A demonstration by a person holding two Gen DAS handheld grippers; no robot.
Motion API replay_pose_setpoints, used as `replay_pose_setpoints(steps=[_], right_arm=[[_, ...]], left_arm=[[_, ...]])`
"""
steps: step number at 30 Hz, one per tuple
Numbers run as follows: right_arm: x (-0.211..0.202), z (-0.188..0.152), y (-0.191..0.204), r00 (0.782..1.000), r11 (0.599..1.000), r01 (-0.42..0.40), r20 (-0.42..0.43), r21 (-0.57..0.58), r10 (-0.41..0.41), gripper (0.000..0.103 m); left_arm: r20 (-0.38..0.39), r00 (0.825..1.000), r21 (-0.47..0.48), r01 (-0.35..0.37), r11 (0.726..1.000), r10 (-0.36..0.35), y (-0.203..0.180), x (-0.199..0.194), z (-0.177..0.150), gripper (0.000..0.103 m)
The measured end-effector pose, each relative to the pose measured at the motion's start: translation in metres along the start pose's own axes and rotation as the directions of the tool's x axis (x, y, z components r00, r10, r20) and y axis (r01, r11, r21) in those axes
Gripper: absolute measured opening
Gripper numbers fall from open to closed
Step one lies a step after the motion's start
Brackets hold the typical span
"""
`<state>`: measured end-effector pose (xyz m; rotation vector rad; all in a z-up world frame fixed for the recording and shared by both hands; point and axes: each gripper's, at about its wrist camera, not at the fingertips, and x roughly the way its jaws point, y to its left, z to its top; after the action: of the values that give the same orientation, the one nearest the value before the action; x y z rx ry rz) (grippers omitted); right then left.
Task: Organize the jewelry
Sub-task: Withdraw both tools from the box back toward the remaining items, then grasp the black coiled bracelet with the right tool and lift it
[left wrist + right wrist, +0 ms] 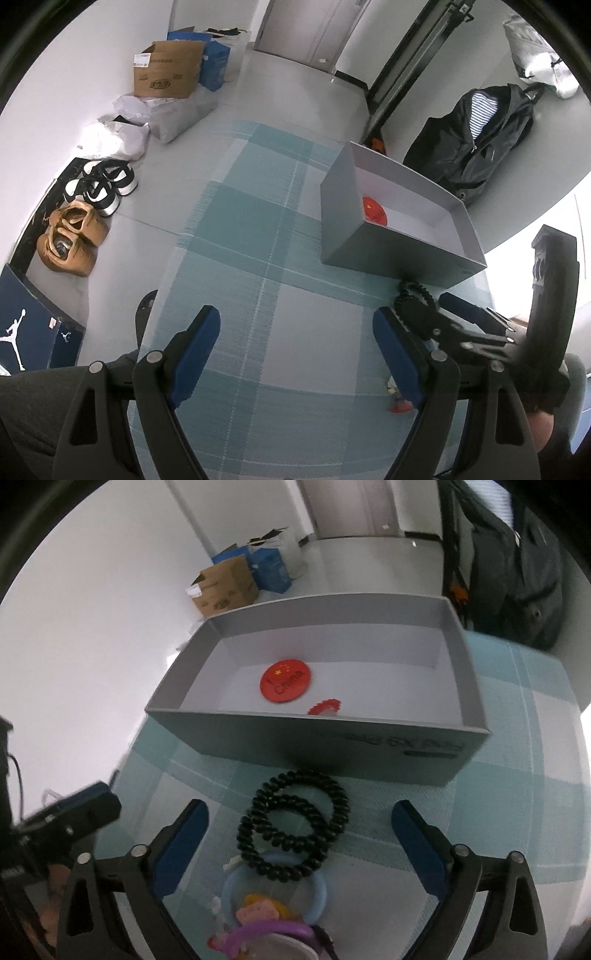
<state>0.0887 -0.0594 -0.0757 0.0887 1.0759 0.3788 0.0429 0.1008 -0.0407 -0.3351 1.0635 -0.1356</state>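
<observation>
A grey open box [332, 738] stands on the teal checked cloth [517, 812], with a round red badge [286, 686] and a red bracelet [325, 707] inside. In front of its near wall lie black spiral hair ties [295, 823], overlapping a light blue ring [319, 890] and a purple bracelet [269, 932]. My right gripper [300, 808] is open, its fingers on either side of the hair ties without touching them. My left gripper [295, 314] is open over bare cloth, left of the hair ties [413, 299] and the box [369, 240]. Nothing is held.
The floor beyond the table's left edge holds a cardboard box [168, 70], plastic bags, black-and-white shoes [99, 184], tan shoes [70, 236] and a blue shoebox [26, 332]. A black jacket [480, 140] lies behind the grey box. The cloth left of the box is bare.
</observation>
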Motion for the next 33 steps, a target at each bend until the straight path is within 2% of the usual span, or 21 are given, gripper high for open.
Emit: replay_pose_setpoints(steps=[3, 7, 10, 19, 26, 29, 33], right_arm=[[0.003, 0.0, 0.006, 0.999, 0.999, 0.037, 0.001, -0.031, -0.037, 0.087], [0.002, 0.002, 0.005, 0.999, 0.999, 0.05, 0.008, -0.016, -0.05, 0.064], [0.002, 0.005, 0.003, 0.999, 0.999, 0.036, 0.002, -0.016, -0.036, 0.052], [-0.006, 0.002, -0.002, 1.0, 1.0, 0.011, 0.006, -0.021, -0.011, 0.046], [-0.018, -0.002, -0.018, 0.998, 0.997, -0.064, 0.014, 0.048, 0.063, 0.046], [-0.028, -0.004, -0.026, 0.995, 0.993, -0.093, 0.026, 0.074, 0.091, 0.045], [-0.04, -0.008, -0.036, 0.993, 0.988, -0.116, 0.045, 0.101, 0.112, 0.045]], left_arm=[[-0.006, 1.0, 0.009, -0.005, 1.0, 0.005, 0.0, 0.002, -0.001, 0.082], [-0.009, 1.0, 0.02, -0.003, 1.0, 0.004, 0.0, 0.003, 0.0, 0.082], [-0.014, 1.0, 0.028, -0.001, 1.0, 0.001, -0.002, 0.004, 0.0, 0.081], [-0.014, 1.0, 0.066, -0.014, 0.998, 0.015, -0.01, 0.007, -0.001, 0.082], [-0.039, 0.999, 0.077, -0.026, 0.997, 0.029, -0.013, 0.013, -0.004, 0.081], [-0.048, 0.999, 0.07, 0.008, 0.998, -0.004, -0.016, 0.013, -0.004, 0.081], [-0.084, 0.992, 0.048, 0.099, 0.994, -0.095, -0.026, 0.019, 0.001, 0.081]])
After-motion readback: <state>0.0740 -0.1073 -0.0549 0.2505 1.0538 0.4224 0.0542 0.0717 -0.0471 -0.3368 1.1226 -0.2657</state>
